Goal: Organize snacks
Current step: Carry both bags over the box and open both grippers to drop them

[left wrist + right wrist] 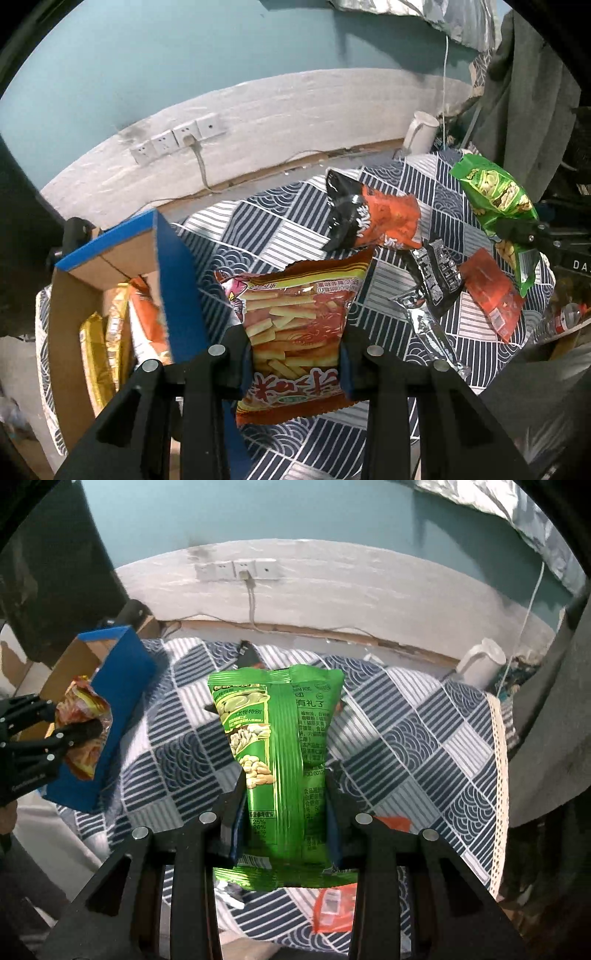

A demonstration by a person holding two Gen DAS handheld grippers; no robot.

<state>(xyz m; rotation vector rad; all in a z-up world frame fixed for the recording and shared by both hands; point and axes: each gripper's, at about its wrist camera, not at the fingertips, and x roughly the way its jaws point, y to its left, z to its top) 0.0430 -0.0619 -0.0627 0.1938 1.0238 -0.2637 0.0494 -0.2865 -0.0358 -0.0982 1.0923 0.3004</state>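
My left gripper (295, 350) is shut on an orange-red fries snack bag (295, 332), held above the patterned cloth just right of the blue cardboard box (177, 280). The box holds several packets, gold and orange ones (110, 332). My right gripper (282, 801) is shut on a green bean snack bag (280, 753), held upright above the cloth. In the left wrist view the right gripper (524, 232) shows with the green bag (495, 192) at the right. In the right wrist view the left gripper (70, 734) shows with the fries bag (83, 731) beside the box (122, 686).
Loose packets lie on the blue-and-white cloth (280, 229): a black-and-orange bag (373, 218), a black packet (439, 273), a red packet (491, 291), a silver wrapper (428, 325). A white mug (419, 133) stands at the back by the wall. Wall sockets (177, 138) with a cable are behind.
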